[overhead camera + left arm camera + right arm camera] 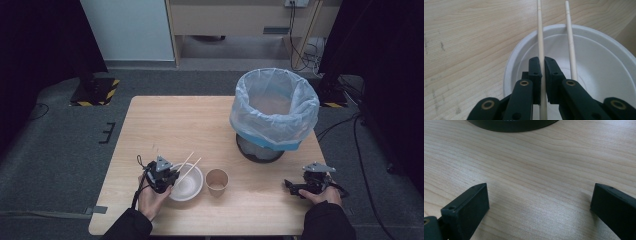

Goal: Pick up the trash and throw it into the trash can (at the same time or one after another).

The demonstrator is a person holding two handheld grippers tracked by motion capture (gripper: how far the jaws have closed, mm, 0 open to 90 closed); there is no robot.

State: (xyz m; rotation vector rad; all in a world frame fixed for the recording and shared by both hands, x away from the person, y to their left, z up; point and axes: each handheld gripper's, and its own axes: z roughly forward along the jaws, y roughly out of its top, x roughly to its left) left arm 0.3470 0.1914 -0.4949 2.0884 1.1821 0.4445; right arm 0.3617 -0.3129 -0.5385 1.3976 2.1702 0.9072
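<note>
Between the two black jaws of the left gripper [543, 62], seen in its own view, one wooden chopstick [540, 37] is pinched, the pads pressing it from both sides; its lower end is cut off by the bottom of that view and part of its length is hidden behind the jaws. The second chopstick [571, 42] lies free just toward 3 o'clock of the first, resting on the rim of the white disposable bowl [599, 57], whose 3 o'clock side runs out of the picture. Both sticks point toward 12 o'clock, past the bowl's rim; faint grooves ring their upper ends, but no writing can be read on them or on the bowl.

From the high view, the left gripper [170, 177] sits at the bowl's 9 o'clock side, the left hand [151, 199] behind it near the table's [165, 120] front edge. A brown paper cup [217, 181] stands just beside the bowl at 3 o'clock; whether they touch is hard to make out. Its print, if any, is too small to tell.

Well apart at 3 o'clock, the right gripper [295, 188] rests low over bare wood near the front right corner, its jaws spread wide with nothing between them [537, 205]. At 12 o'clock of it stands a dark bin lined with a pale blue plastic bag [274, 107]; its base [511, 125] is cut off at the top of the right gripper view. Open tabletop stretches across the far left half.
</note>
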